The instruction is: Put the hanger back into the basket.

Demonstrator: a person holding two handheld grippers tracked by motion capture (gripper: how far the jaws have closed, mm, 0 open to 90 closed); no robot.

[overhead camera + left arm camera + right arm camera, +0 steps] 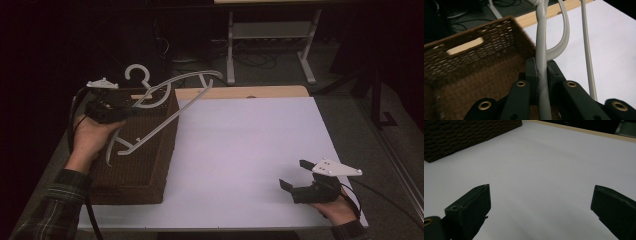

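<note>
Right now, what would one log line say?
left gripper: shut on hanger, above basket | right gripper: open, empty, over table

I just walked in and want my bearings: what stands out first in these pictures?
A pale grey plastic clothes hanger held tilted above a dark brown woven wicker basket at the table's left side, clamped in the left gripper. Near the front right corner, the right gripper rests open over the bare white tabletop.
</note>
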